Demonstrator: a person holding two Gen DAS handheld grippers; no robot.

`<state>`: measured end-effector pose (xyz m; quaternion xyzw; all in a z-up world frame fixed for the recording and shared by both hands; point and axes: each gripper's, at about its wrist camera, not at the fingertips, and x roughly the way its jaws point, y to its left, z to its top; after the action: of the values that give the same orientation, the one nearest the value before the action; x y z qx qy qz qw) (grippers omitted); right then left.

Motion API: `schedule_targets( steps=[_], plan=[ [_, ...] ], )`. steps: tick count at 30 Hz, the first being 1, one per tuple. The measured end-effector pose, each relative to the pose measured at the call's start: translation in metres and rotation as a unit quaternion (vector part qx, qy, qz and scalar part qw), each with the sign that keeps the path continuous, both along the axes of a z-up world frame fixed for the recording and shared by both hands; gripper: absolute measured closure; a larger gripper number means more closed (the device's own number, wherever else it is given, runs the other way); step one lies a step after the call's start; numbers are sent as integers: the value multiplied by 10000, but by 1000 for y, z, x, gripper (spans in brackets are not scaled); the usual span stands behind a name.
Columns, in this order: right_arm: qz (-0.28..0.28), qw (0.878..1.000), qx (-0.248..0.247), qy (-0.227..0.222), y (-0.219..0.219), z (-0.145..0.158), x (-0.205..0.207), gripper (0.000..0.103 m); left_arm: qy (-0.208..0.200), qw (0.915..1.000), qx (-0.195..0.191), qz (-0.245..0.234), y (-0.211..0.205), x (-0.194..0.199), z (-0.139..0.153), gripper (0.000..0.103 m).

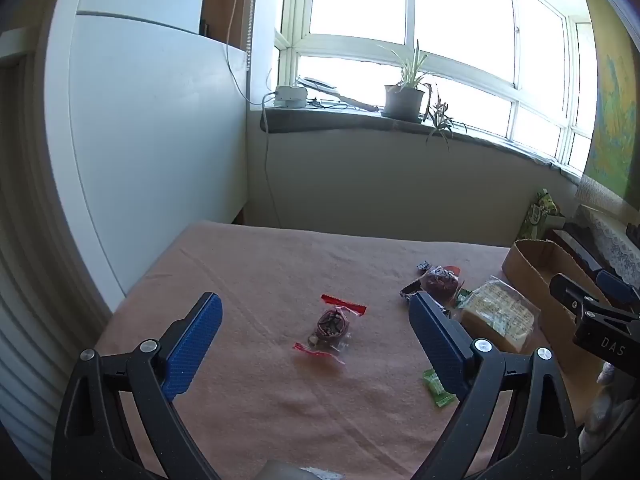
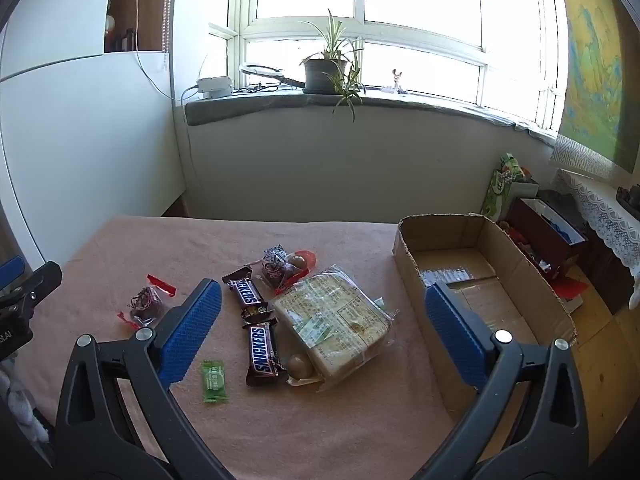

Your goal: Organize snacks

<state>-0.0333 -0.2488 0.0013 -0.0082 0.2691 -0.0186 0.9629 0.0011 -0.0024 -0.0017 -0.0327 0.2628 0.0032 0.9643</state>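
Snacks lie on a pink cloth. A wrapped bread pack sits beside two Snickers bars, a green candy, a round brown snack and a dark red-edged sweet. An open cardboard box stands to the right. My right gripper is open above the bread pack, holding nothing. My left gripper is open above the dark sweet, apart from it. The bread pack and box show at right in the left wrist view.
A windowsill with a potted plant runs behind the table. White panels stand on the left. Bags and boxes crowd the floor right of the cardboard box. The table's far edge drops off before the wall.
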Motion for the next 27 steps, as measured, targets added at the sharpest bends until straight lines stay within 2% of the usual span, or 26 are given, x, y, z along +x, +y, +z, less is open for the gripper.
schedule_targets(
  steps=[2,6,27],
  plan=[
    [14,10000,-28,-11,1,1,-1,0,-62,10000,45,-19,-5,0,1,8],
    [-24,9999,122,35,-1,1,0,0,-66,9998,-191,8,-1,-3,0,8],
    [-49,9999,96,15,-5,3,-3,0,-114,9999,-70,-24,-2,-6,6,9]
  ],
)
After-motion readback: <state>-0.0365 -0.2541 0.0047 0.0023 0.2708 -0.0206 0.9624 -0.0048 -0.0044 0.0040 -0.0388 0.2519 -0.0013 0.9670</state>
